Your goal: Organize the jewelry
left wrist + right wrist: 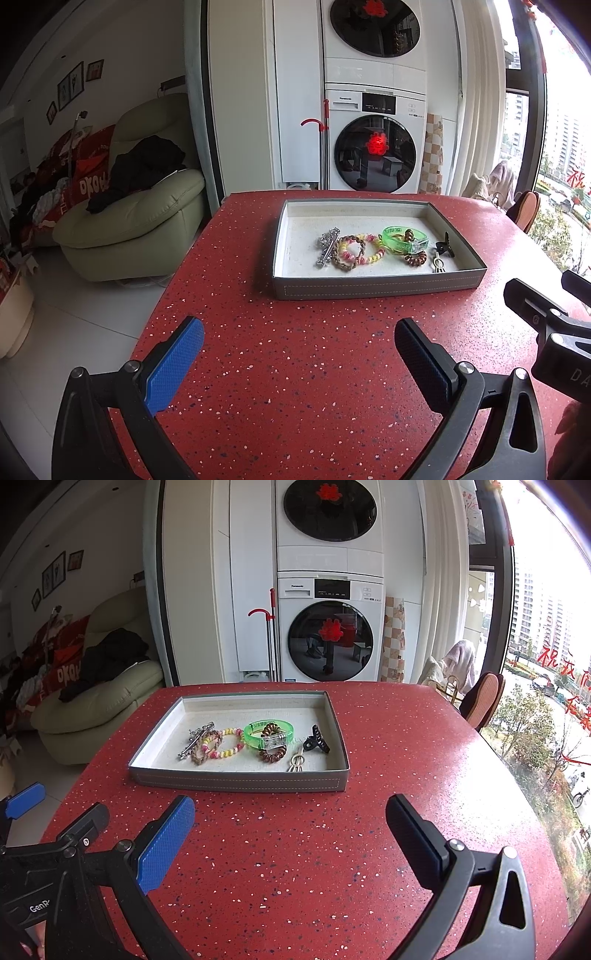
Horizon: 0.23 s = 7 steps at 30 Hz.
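Left gripper [299, 338] and right gripper [290, 814], both with fingers spread wide and holding nothing, poised low over the red table [295, 387] and aimed at the tray [376, 288] ahead. The left sits beside the right; part of the right's black frame shows at the right edge of the left wrist view. Neither touches the tray. This withdrawn, empty stance suggests either a start or a finish; the pictures alone cannot settle which.

The tray, a shallow grey box with a pale lining, lies straight ahead of the left gripper and ahead and slightly left of the right one. All the jewelry in view is inside it, gathered along the wall nearest the grippers, while the far half of the floor is bare. No item lies on the table outside.

Contents, from left to right as the grippers face them:
- silver clip [194, 742], lying slantwise, touching the next items
- braided band [207, 749] overlapping a bead bracelet [231, 744] of pink, yellow and white
- green bangle [267, 733], translucent, resting partly on a brown coil tie [272, 755]
- black claw clip [316, 740], just beside the bangle
- pale hairpin [295, 764], closest to the near wall

Overlapping pieces would likely need to be pinched one at a time to separate them; the bangle's rim offers the clearest grip
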{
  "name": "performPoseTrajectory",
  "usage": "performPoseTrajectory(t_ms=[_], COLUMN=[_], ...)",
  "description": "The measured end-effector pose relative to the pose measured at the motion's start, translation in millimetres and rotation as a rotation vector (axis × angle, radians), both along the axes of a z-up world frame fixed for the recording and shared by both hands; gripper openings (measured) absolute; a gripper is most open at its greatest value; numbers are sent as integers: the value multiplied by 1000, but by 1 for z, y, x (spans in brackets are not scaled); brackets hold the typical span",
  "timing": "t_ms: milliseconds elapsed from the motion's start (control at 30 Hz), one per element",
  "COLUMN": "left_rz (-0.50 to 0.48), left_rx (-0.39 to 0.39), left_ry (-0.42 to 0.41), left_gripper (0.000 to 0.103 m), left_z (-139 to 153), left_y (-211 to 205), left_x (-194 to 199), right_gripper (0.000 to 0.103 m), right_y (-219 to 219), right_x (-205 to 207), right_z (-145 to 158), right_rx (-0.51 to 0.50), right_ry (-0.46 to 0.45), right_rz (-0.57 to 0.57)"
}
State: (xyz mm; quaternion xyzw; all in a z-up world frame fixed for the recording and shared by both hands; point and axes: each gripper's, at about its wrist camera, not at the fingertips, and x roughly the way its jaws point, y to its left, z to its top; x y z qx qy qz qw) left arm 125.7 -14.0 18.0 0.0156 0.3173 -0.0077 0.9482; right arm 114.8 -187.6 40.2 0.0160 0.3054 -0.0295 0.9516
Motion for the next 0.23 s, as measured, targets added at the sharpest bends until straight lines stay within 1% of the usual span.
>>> performPoseTrajectory(t_ms=[233], left_rz=[-16], left_rx=[9], left_ry=[-6], left_gripper=[103], left_z=[0], left_y=[-3], left_x=[-2], right_gripper=[103], right_y=[1], right_x=[0], right_z=[0], right_rx=[-1], right_ry=[0], right_rz=[0])
